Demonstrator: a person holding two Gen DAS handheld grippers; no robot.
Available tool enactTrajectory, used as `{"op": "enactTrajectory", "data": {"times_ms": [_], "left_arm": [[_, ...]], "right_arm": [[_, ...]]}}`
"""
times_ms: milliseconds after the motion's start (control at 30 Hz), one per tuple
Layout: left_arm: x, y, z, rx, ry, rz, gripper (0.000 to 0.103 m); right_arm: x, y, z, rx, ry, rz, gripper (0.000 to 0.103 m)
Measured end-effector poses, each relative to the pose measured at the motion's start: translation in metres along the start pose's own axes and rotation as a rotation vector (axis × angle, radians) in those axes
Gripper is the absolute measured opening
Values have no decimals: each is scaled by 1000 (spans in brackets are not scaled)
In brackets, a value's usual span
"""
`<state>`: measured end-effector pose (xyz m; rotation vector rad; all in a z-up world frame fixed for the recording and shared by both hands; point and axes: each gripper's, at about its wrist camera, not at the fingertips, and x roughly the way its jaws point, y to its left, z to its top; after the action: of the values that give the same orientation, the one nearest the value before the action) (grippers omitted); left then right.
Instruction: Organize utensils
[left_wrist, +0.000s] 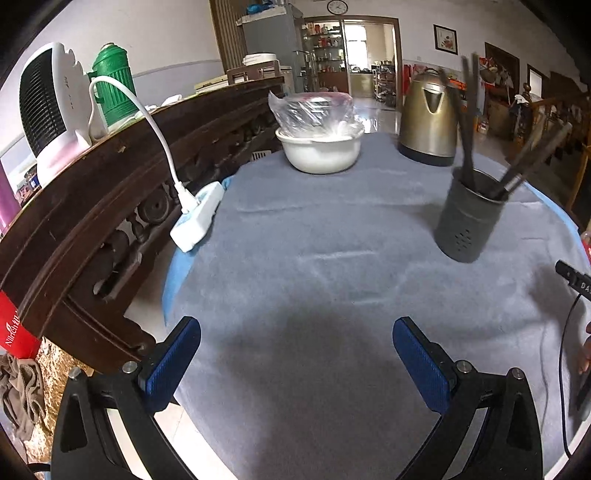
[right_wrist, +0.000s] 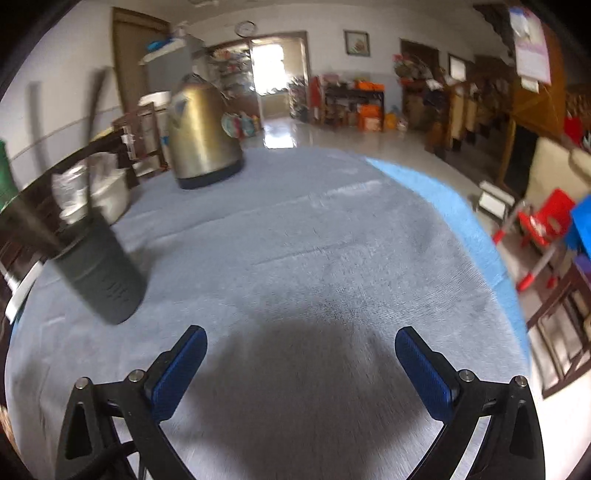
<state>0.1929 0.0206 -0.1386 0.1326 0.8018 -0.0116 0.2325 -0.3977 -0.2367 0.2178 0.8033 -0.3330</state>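
The left gripper (left_wrist: 296, 334) hangs low over a grey cloth (left_wrist: 314, 236) that covers the table, its blue-padded fingers (left_wrist: 173, 363) spread wide with nothing between them. To the right stands a dark grey utensil holder (left_wrist: 467, 218) with small holes near its base; several dark utensils (left_wrist: 471, 122) lean out of it, blurred. Behind it sits a brass-coloured electric kettle (left_wrist: 428, 118) on a dark base. To the kettle's left, a white bowl (left_wrist: 319, 151) carries a plastic-wrapped dish (left_wrist: 314, 112). At the cloth's left edge lies a white power strip (left_wrist: 197, 216) with a white plug in it. A fan heater (left_wrist: 51, 110) and a green thermos (left_wrist: 112, 86) rest on the dark wooden furniture (left_wrist: 110, 192) alongside.
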Motion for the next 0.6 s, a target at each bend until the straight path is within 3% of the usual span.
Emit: {"op": "enactTrajectory", "data": {"times_ms": [233,300,600], "left_arm": [[13,16,7,-25,-3,-25,103],[17,23,9,-33,-3,-38,103],[24,37,21,-33,-33,-132,103]], "right_arm": [[31,-8,-6,61,123,-47,103],[36,0,-7,-10,147,-103,103],[35,2,-7,-20,148,-104,103]]}}
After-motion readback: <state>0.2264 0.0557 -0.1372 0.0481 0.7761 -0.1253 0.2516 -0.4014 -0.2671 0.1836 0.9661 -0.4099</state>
